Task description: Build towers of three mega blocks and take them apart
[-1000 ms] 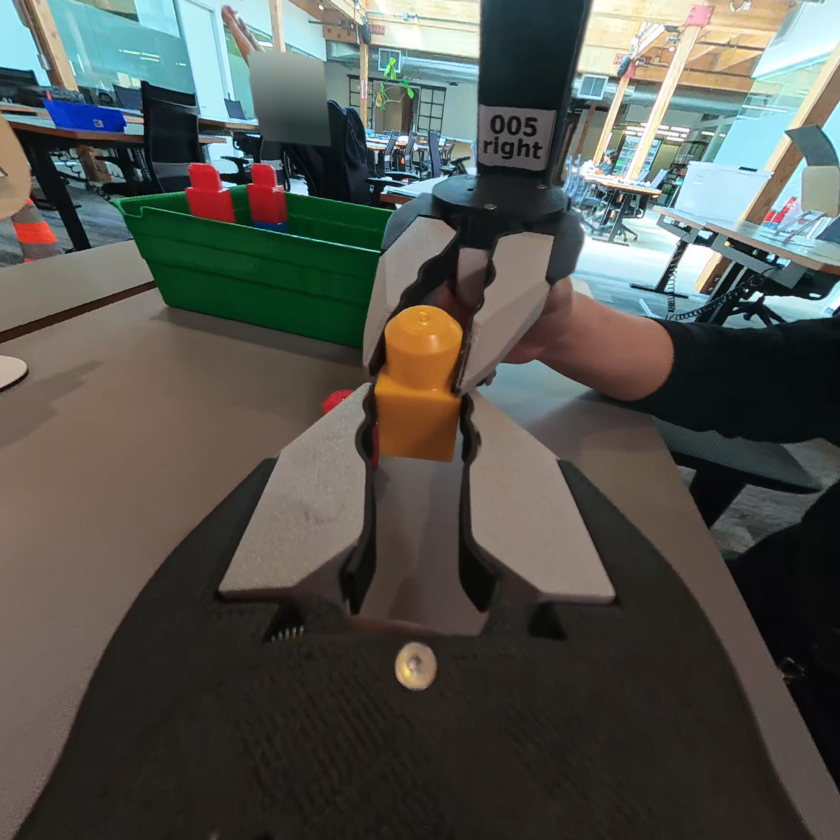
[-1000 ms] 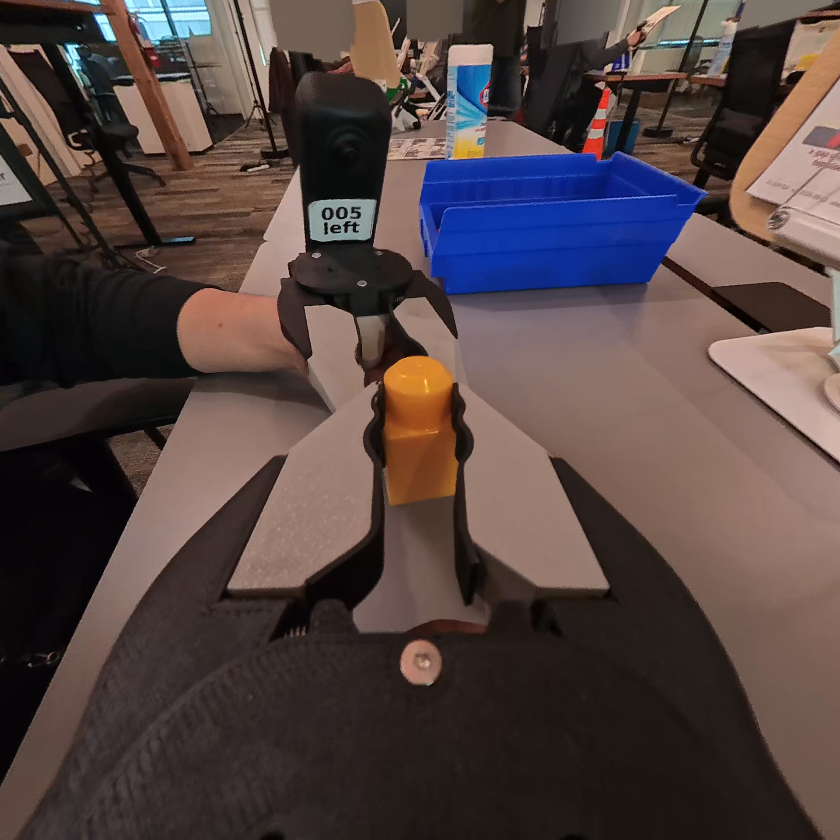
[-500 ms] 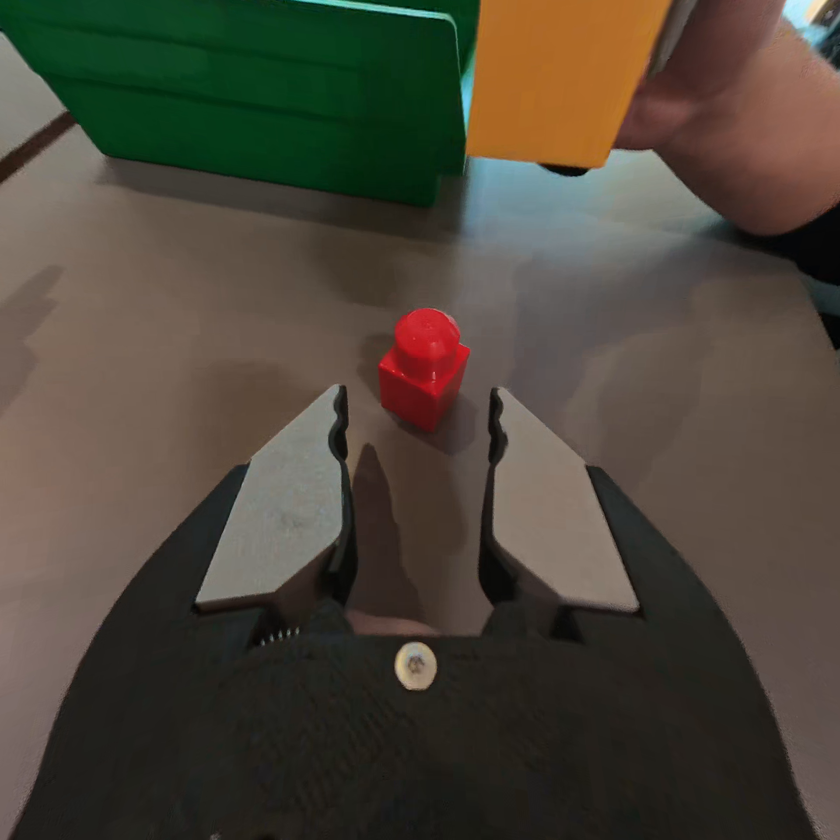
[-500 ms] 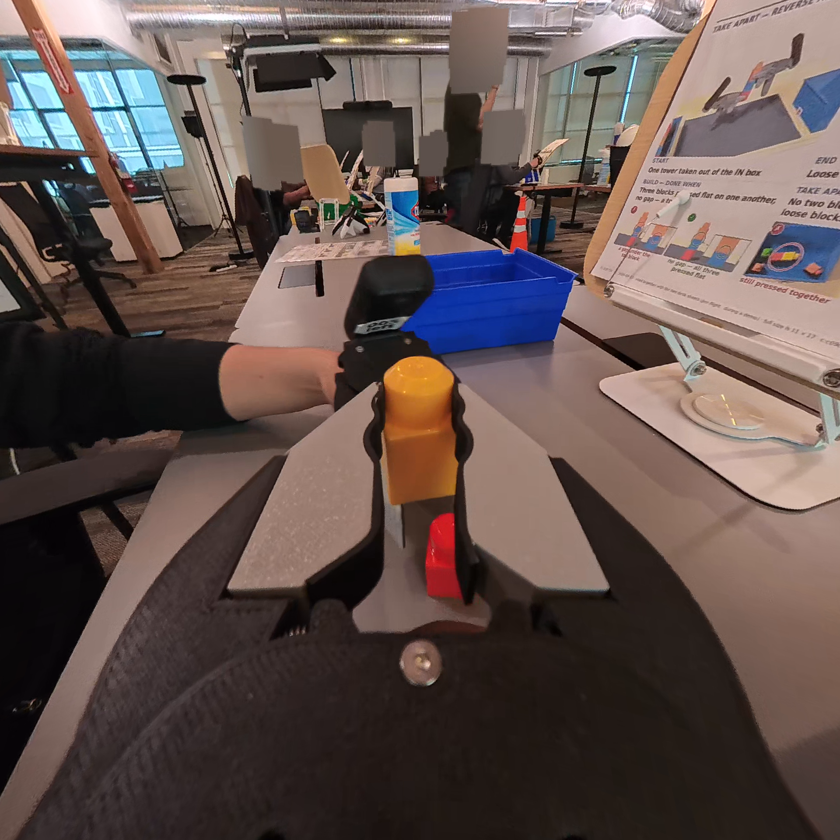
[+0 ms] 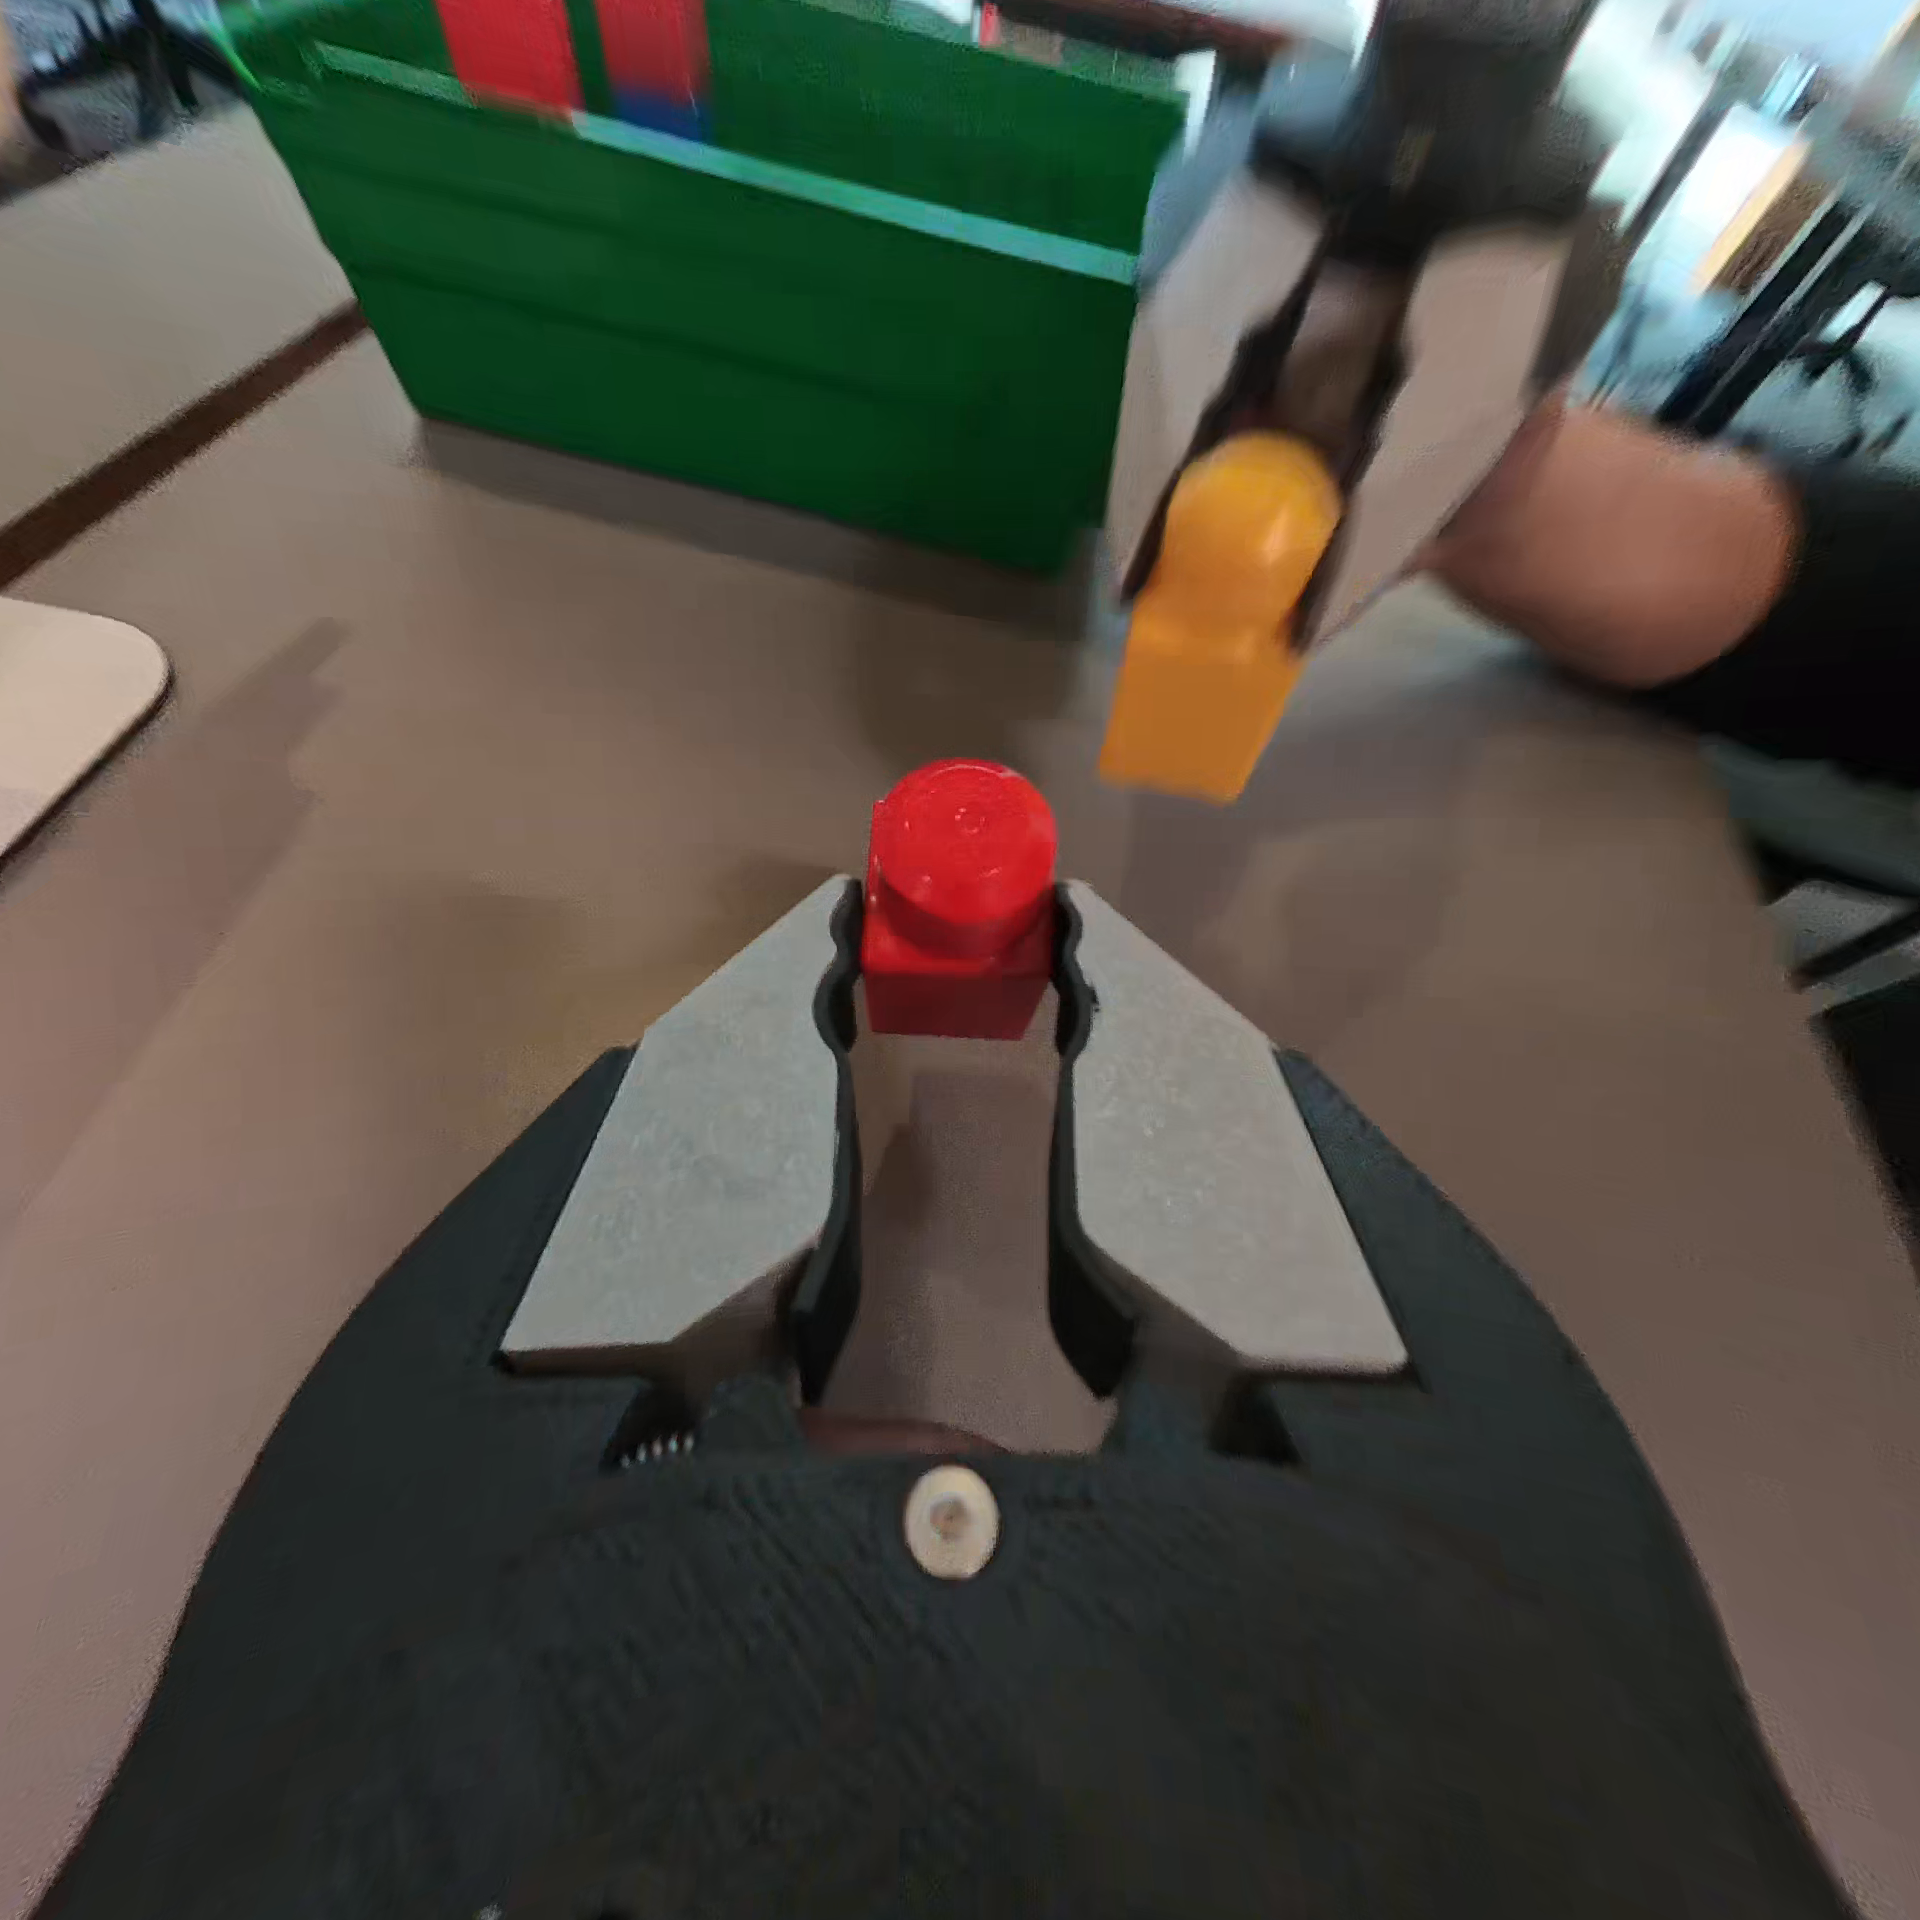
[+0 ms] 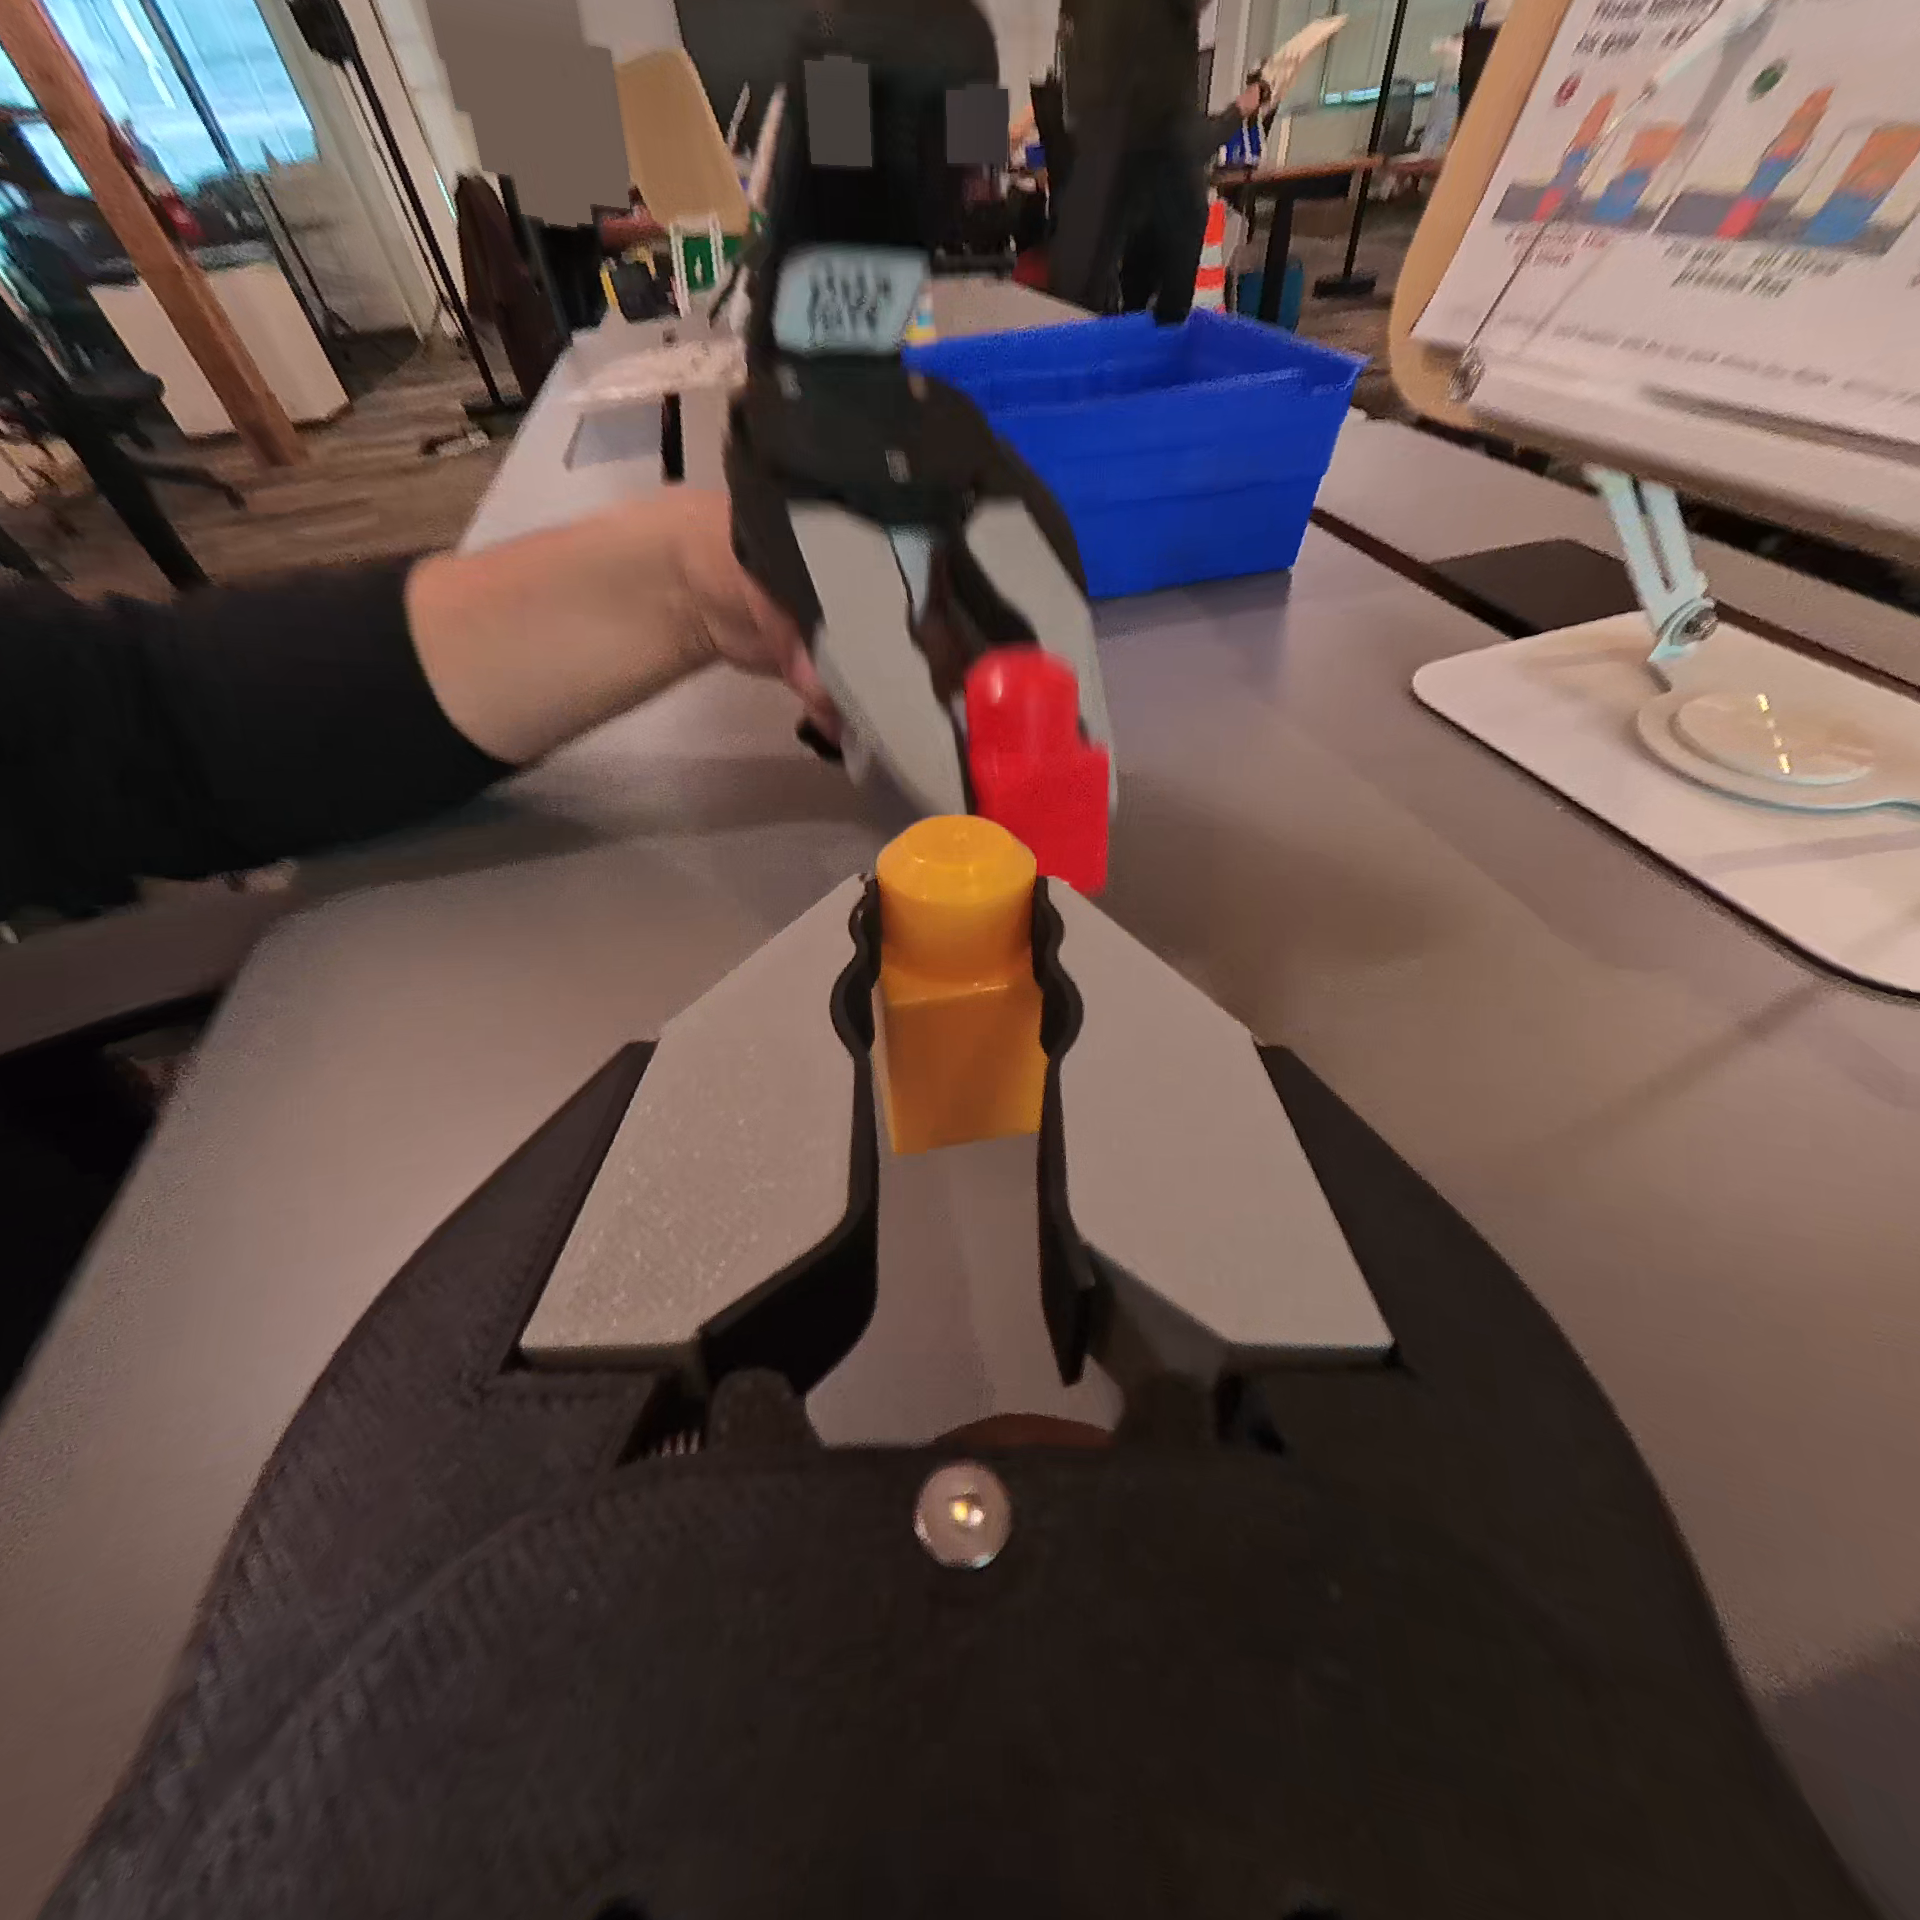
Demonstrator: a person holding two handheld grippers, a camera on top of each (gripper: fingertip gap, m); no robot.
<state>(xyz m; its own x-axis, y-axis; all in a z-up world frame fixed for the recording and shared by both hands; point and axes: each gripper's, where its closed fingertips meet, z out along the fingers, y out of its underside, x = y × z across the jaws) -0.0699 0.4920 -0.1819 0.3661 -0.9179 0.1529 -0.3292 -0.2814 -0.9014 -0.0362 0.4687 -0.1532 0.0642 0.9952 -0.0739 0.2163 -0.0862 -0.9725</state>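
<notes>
- While no tower stands yet, the left gripper [image 5: 958, 961] squeezes a small red plastic block [image 5: 954, 925], up off the grey table [image 5: 416, 779].
- The right gripper [image 6: 954, 987] squeezes a small orange plastic block [image 6: 958, 1023], beside the red block.
- All the stacking is left, I think.

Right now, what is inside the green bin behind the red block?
Over the green bin wall, the tops of two red blocks and something blue show. Its floor and anything lower are hidden by the wall.
</notes>
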